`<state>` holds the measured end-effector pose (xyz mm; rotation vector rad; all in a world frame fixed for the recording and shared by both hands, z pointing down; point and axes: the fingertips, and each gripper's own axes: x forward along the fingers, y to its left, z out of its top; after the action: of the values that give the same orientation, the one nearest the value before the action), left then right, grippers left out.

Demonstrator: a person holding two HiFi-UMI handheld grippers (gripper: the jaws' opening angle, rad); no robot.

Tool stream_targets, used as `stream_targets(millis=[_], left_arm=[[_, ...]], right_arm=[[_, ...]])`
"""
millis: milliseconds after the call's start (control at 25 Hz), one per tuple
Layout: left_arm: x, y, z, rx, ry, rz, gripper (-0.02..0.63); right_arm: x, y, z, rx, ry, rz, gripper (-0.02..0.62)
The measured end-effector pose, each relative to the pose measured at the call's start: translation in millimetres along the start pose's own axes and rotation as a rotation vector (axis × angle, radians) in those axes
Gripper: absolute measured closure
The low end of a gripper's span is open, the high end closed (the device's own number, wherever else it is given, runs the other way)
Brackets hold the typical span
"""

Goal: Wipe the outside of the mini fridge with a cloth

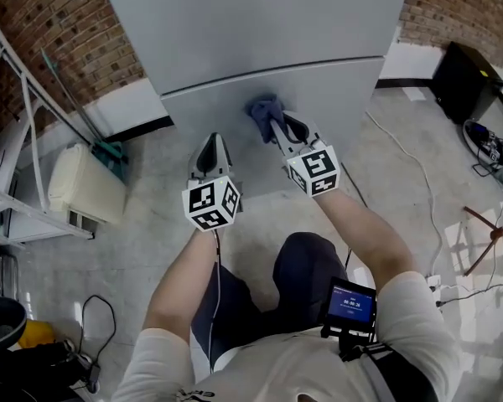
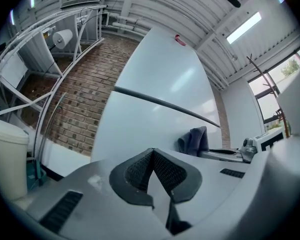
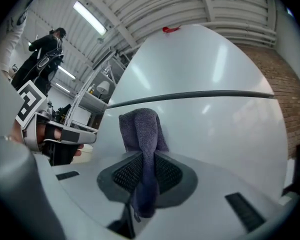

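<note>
**A:** What does the right gripper view give that the head view can't?

**B:** The grip itself. There the right gripper [image 3: 147, 156] has its jaws pressed on a strip of the blue-grey terry cloth [image 3: 140, 126]. The strip runs down between the black ribbed pads, and the cloth bunches above the tips against the lower door of the pale grey two-door mini fridge [image 3: 205, 134]. The head view shows only a blue wad at the tips, just under the dark seam between the doors.

**A:** And the left gripper?

**B:** Its own view shows the left gripper [image 2: 152, 153] with jaws met at the tips and nothing between them, aimed at the lower door. Whether the tips touch the door I can't tell. That view also catches the cloth from the side, lying against the door.

**A:** How are the arms held?

**B:** Both bare forearms reach forward and down. The right stretches farther, and the left gripper sits nearer the body, just left of the right one.

**A:** What's around?

**B:** There's a red brick wall [image 1: 59, 40] behind the fridge. A white metal rack [image 1: 17, 141] and a cream plastic bin [image 1: 84, 182] are on the left. A black box [image 1: 465, 78] and white cables [image 1: 419, 199] lie on the concrete floor [image 1: 151, 241] at the right. A person [image 3: 45, 46] stands far back in the right gripper view.
</note>
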<state>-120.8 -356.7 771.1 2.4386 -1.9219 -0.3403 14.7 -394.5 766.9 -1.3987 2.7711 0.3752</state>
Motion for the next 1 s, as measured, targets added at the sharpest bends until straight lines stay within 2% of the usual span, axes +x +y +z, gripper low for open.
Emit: stream_targets(millis=[400, 720, 840, 1000], left_arm=[[31, -72, -29, 0.016, 0.044, -0.096, 0.603], [43, -96, -43, 0.031, 0.074, -0.114, 0.603], [45, -99, -46, 0.034, 0.083, -0.113, 0.603], [46, -99, -48, 0.035, 0.084, -0.109, 0.603]], right_arm=[[-66, -123, -29, 0.047, 0.022, -0.206, 0.538], [-107, -209, -51, 0.075, 0.038, -0.354, 0.538], [-118, -231, -59, 0.104, 0.047, -0.4, 0.538], [-121, -235, -63, 0.106, 0.055, -0.402, 0.538]])
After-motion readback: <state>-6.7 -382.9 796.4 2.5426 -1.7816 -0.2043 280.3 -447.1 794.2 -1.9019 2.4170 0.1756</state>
